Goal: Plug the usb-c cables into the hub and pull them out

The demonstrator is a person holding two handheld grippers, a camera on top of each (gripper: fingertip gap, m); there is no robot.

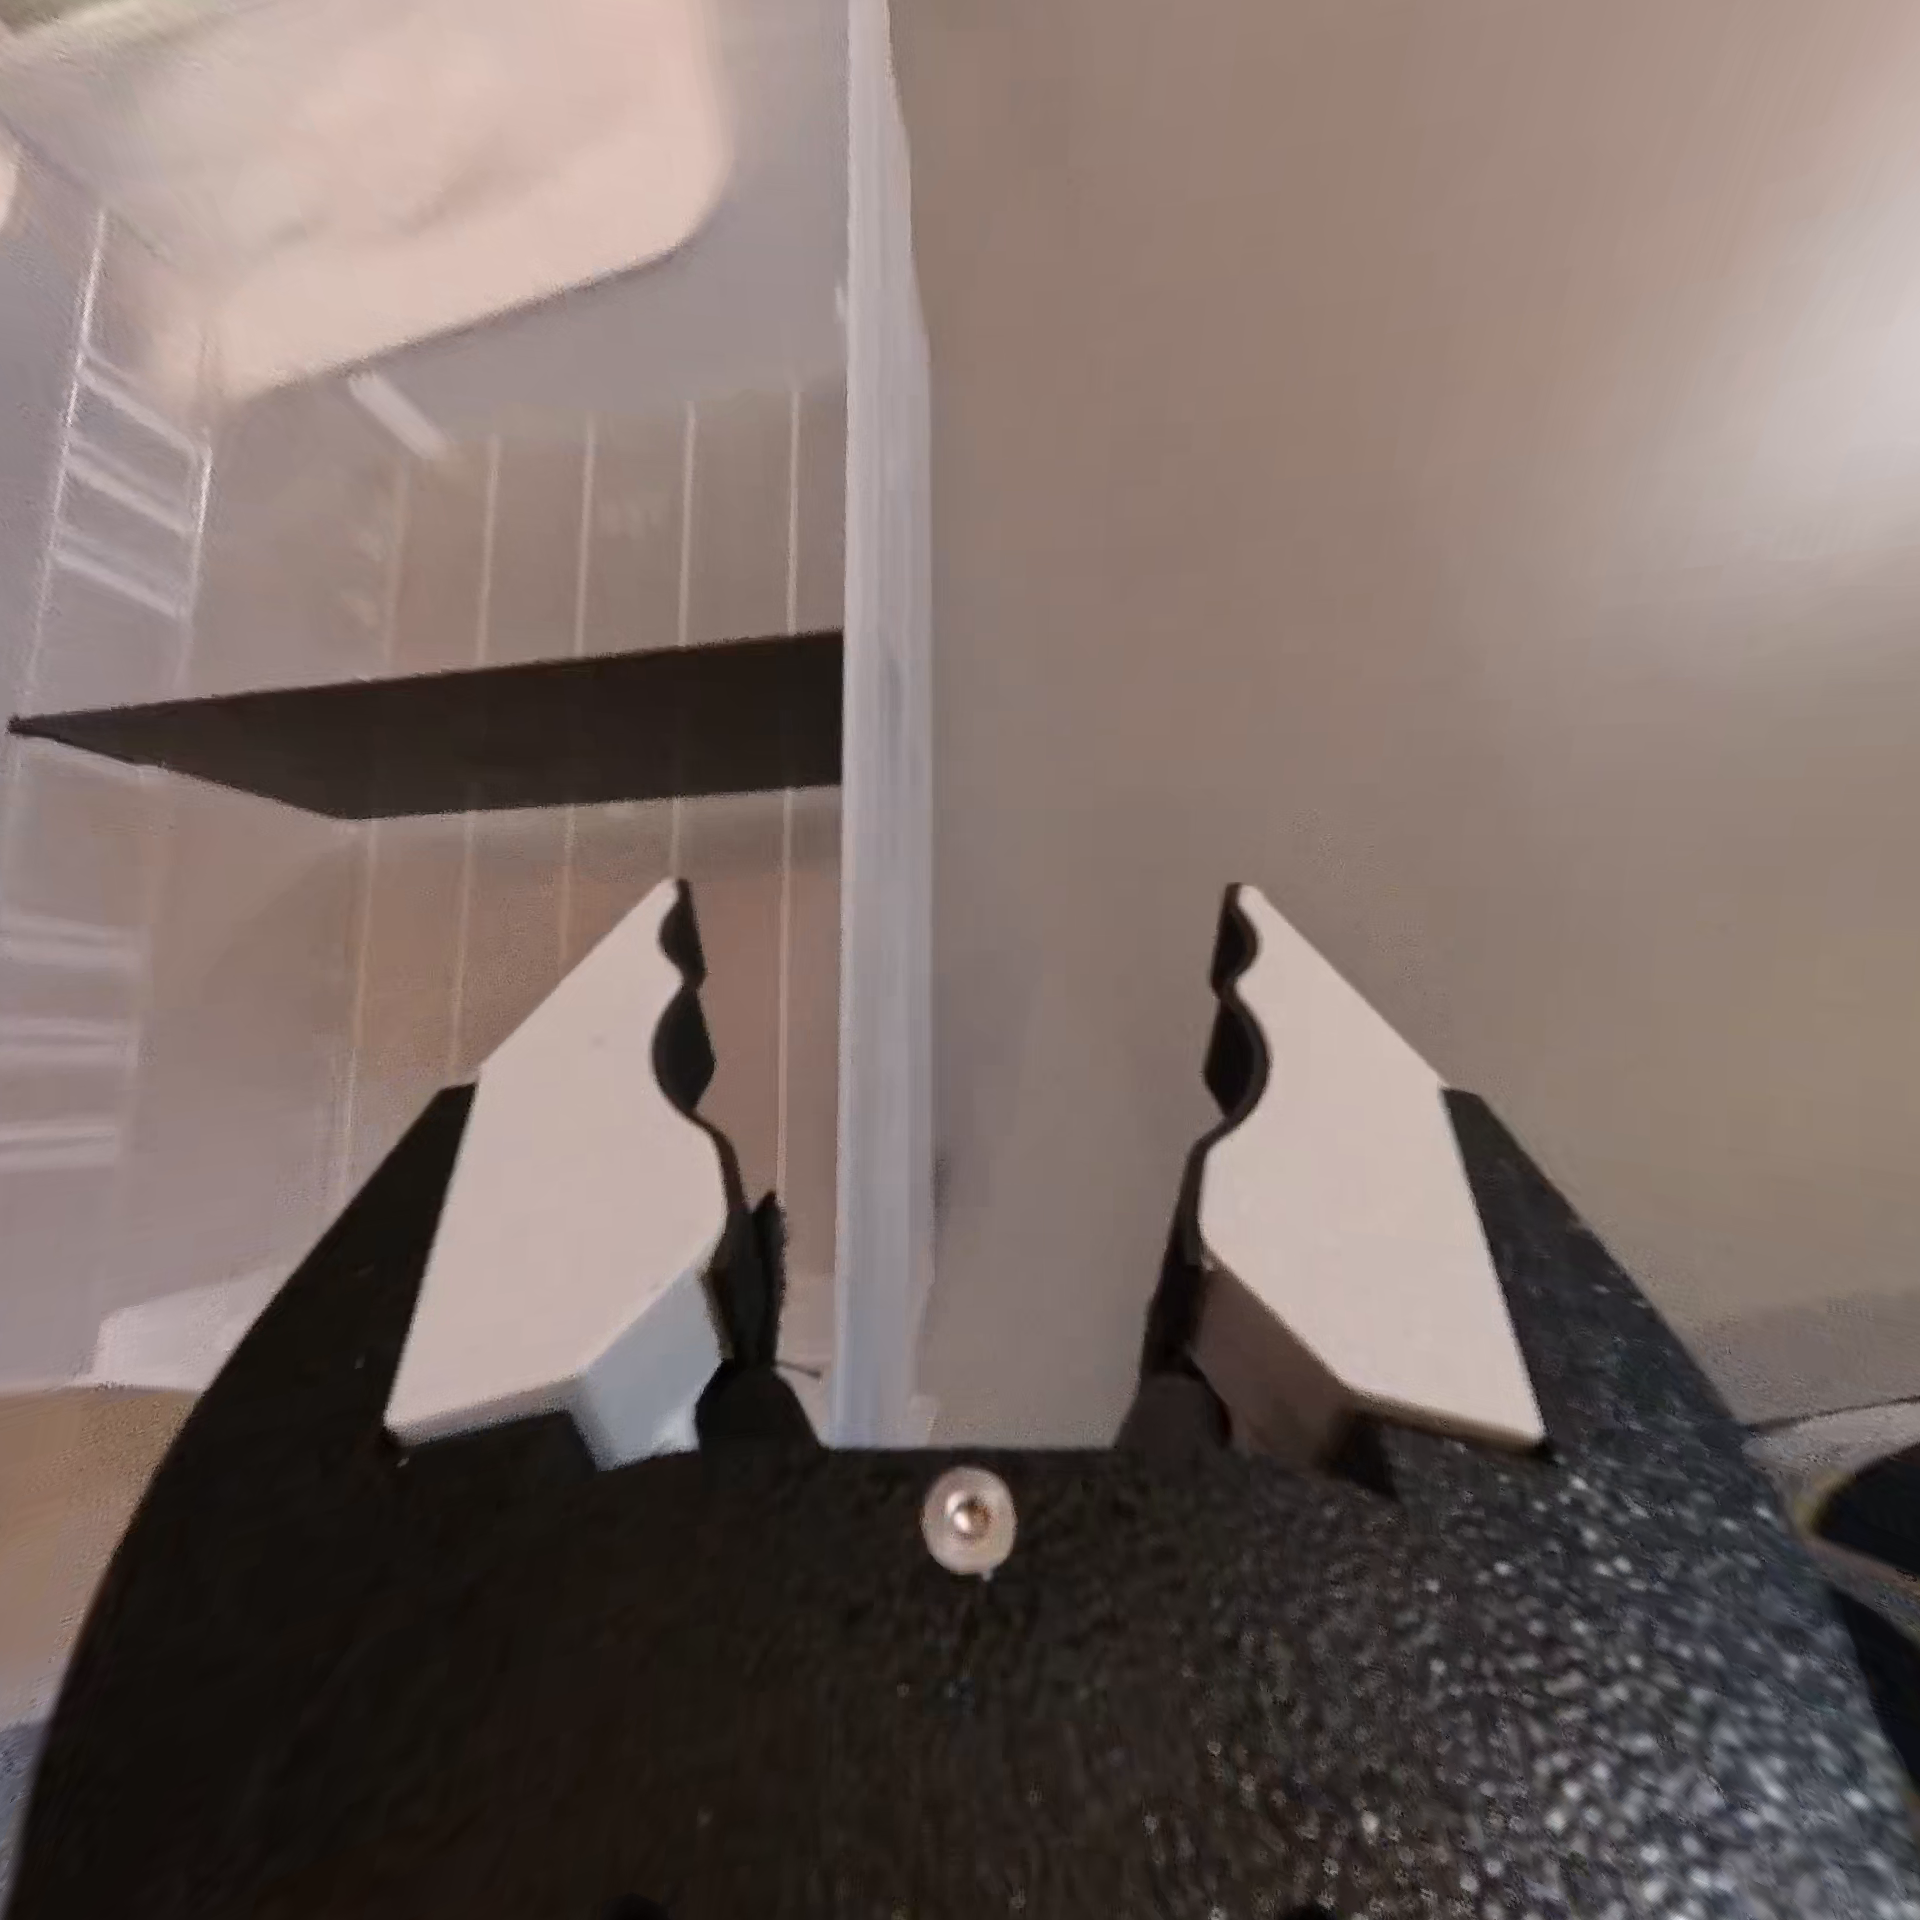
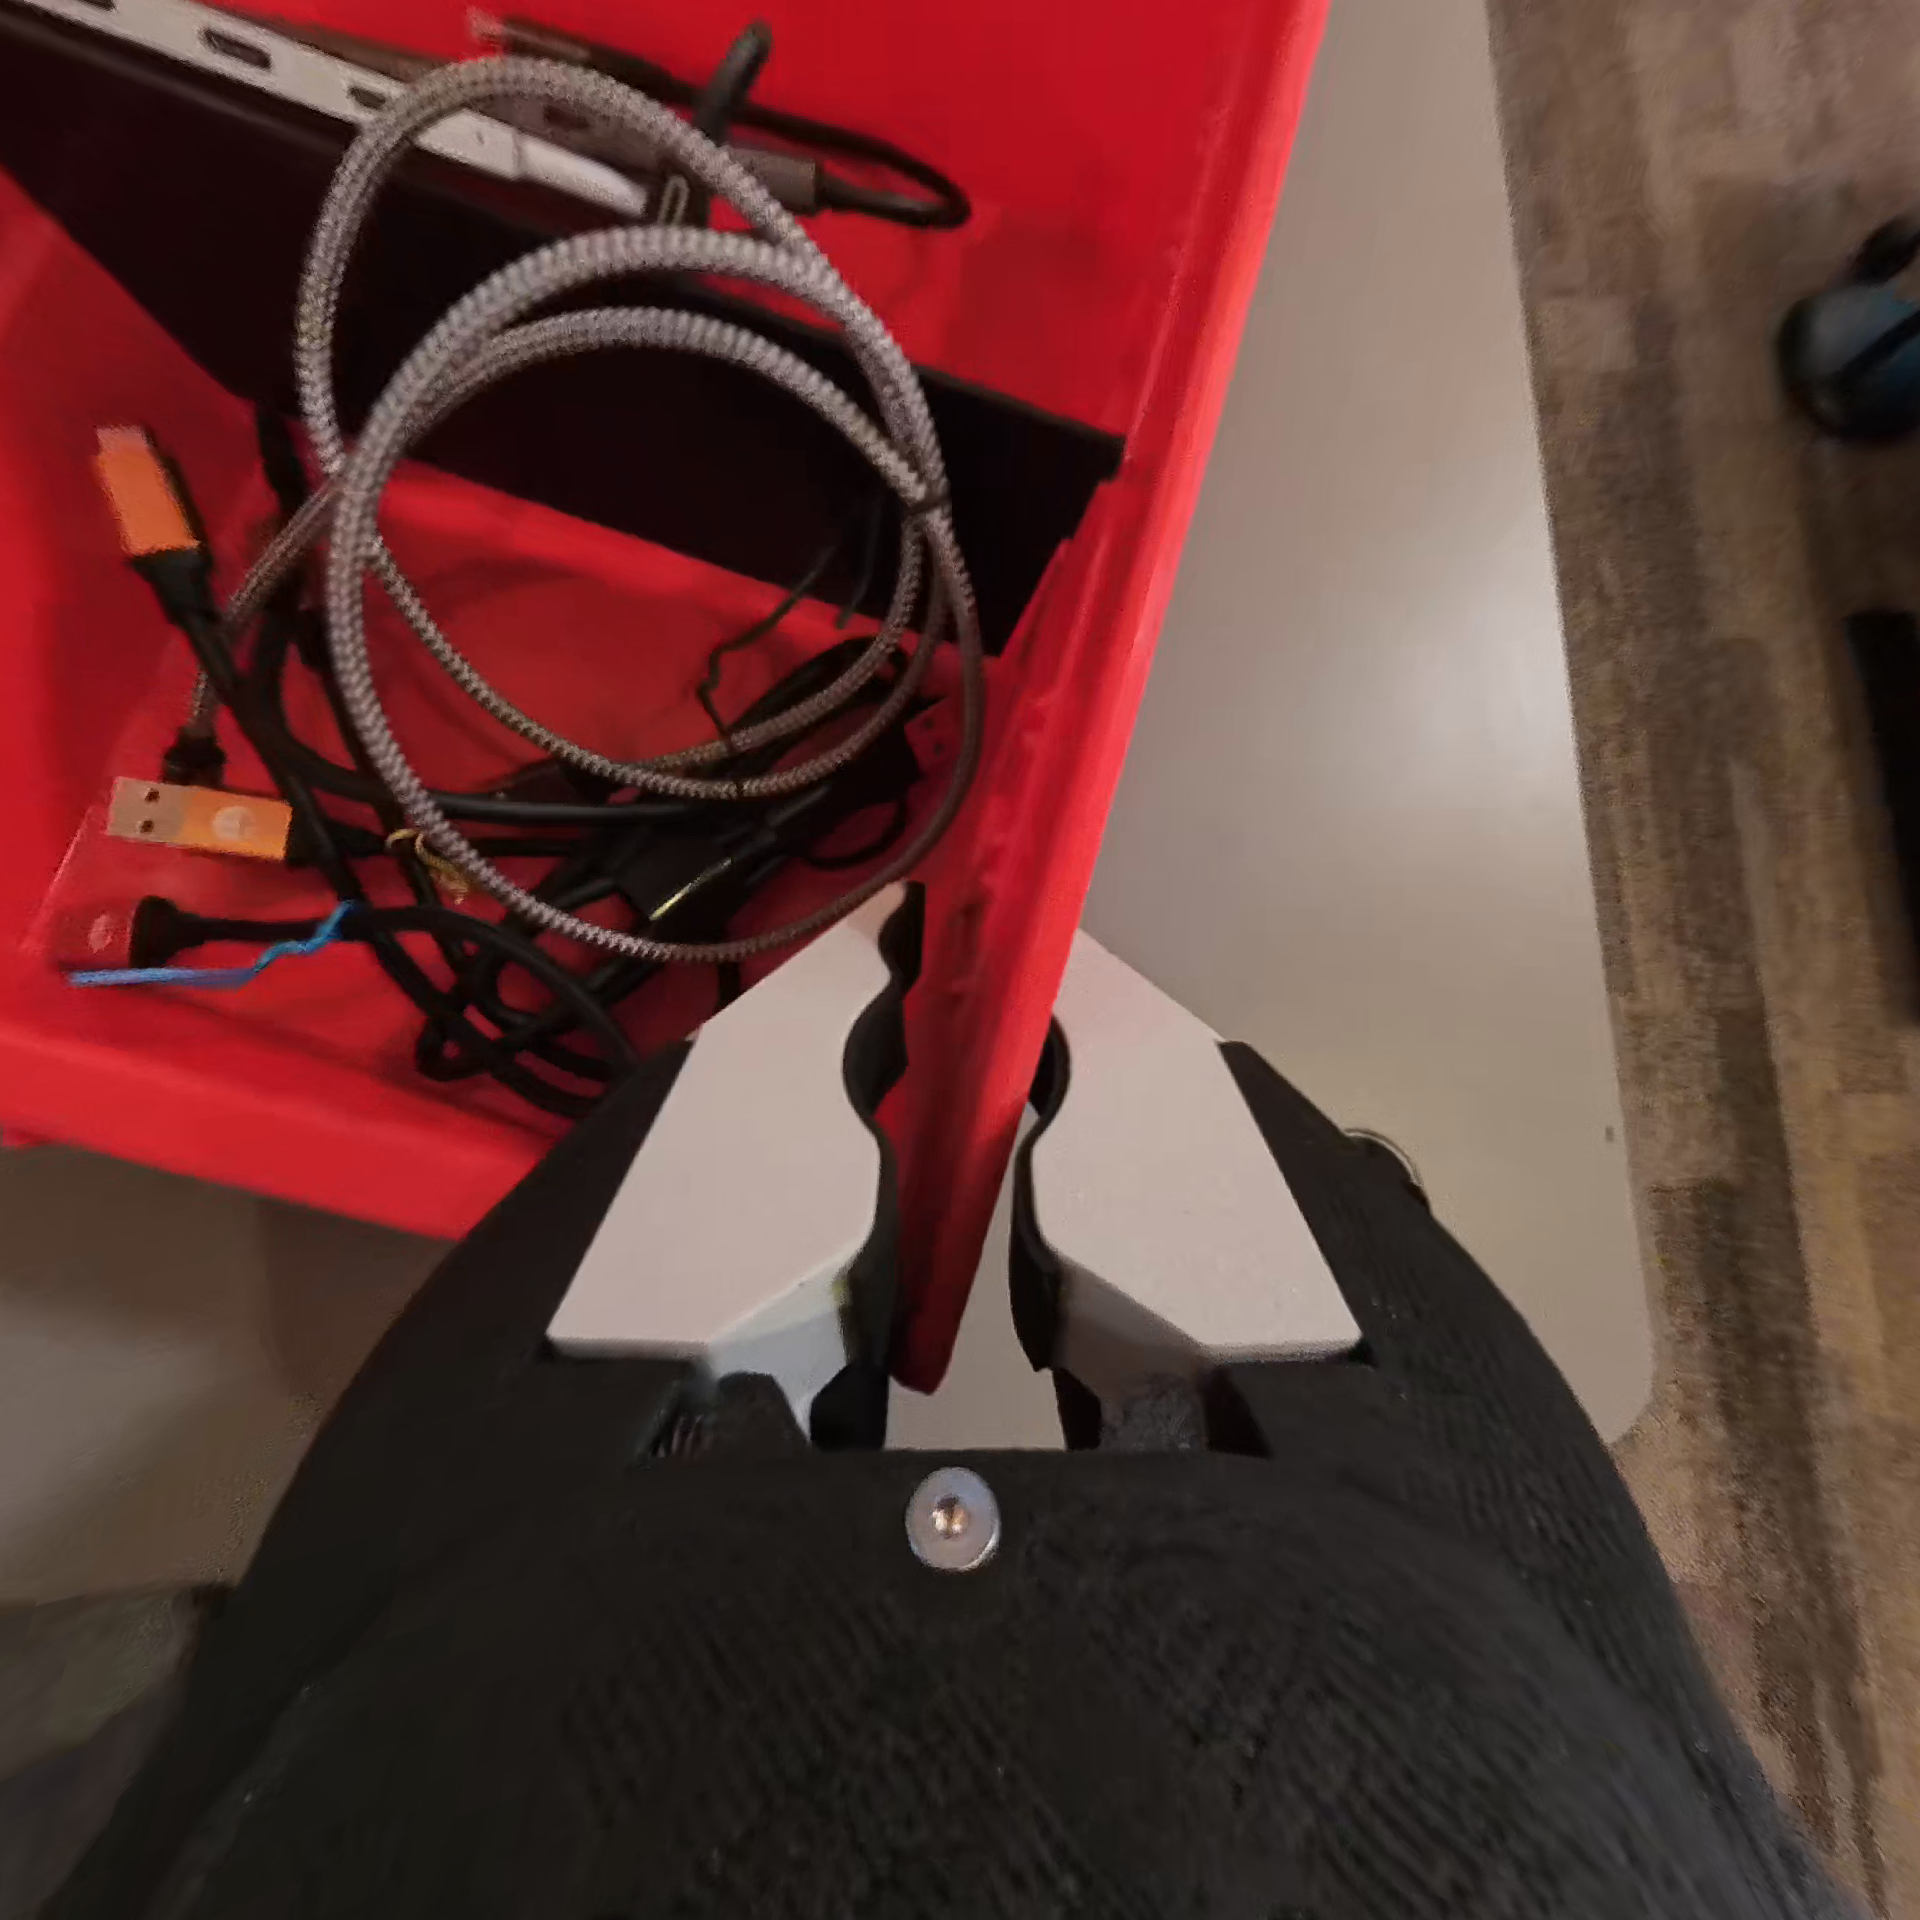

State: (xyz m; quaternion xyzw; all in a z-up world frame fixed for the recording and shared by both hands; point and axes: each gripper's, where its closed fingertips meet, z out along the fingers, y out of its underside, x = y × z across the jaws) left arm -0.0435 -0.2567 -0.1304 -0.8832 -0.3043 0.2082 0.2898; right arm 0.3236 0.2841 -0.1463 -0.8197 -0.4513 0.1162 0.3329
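In the right wrist view a red bin (image 2: 1143, 312) holds a tangle of cables. A grey braided cable (image 2: 623, 322) lies coiled on top, with black cables (image 2: 520, 997) and orange-sleeved plugs (image 2: 145, 499) under it. A silver hub (image 2: 312, 73) with a row of ports lies at the bin's far end, on a black insert (image 2: 644, 436). My right gripper (image 2: 992, 925) straddles the bin's right wall, and its jaws are closed on that wall. My left gripper (image 1: 956, 904) is open and empty and faces a wall corner. No cable or hub shows in the left wrist view.
The bin stands on a white table (image 2: 1351, 727) whose edge is close on the right, with grey carpet (image 2: 1714, 935) below. A blue-black object (image 2: 1860, 343) lies on the carpet. In the left wrist view a white vertical edge (image 1: 883, 727) and a black shelf (image 1: 468, 727) stand ahead. The tips of one gripper are about 65 centimetres away from the tips of the other.
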